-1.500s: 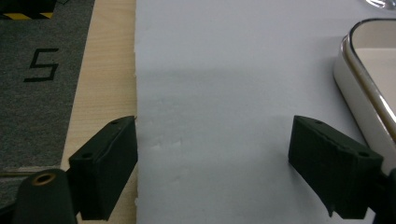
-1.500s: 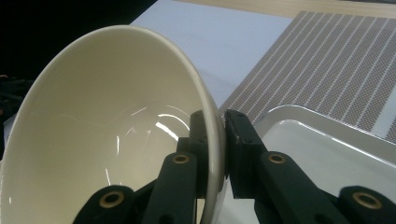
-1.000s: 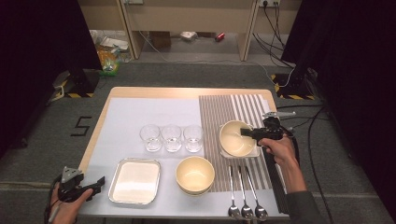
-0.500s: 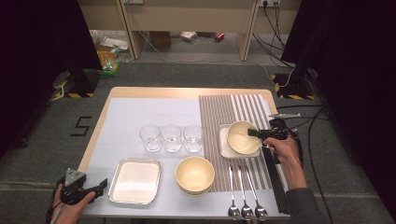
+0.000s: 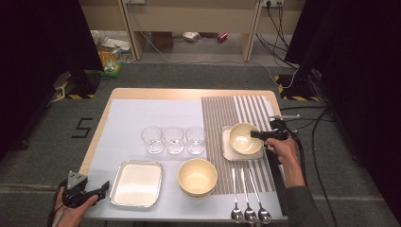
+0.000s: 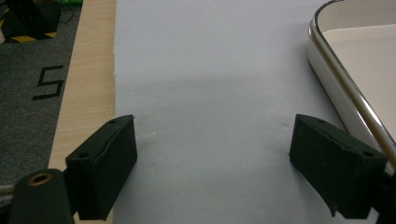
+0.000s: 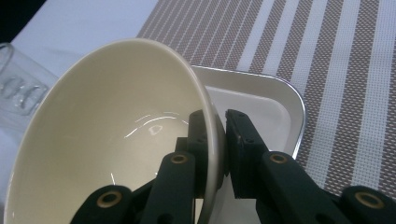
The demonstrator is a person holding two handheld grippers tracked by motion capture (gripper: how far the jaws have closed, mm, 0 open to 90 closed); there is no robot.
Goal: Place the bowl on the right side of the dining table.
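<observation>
High view shows our right gripper point(image 5: 255, 135) clamped on the near rim of a cream bowl point(image 5: 243, 138), which sits over a small square tray point(image 5: 228, 150) on the striped placemat point(image 5: 227, 111). Right gripper view tells us why the hold works: one pad is inside the bowl wall and the other outside, so the jaws are nearly closed with only the thin rim between them. The bowl tilts there, its far edge over the tray, so we judge that we are setting it down onto the tray rather than lifting it clear.

Our left gripper point(image 5: 90, 194) waits at the near left corner of the table, just beside the larger tray point(image 5: 118, 189). Left gripper view shows its jaws wide apart over the bare white sheet point(image 6: 210, 93), holding nothing, out of the way.

A second bowl point(image 5: 197, 176), three glasses point(image 5: 173, 139) and three spoons point(image 5: 247, 196) lie untouched, laid out like place settings.
</observation>
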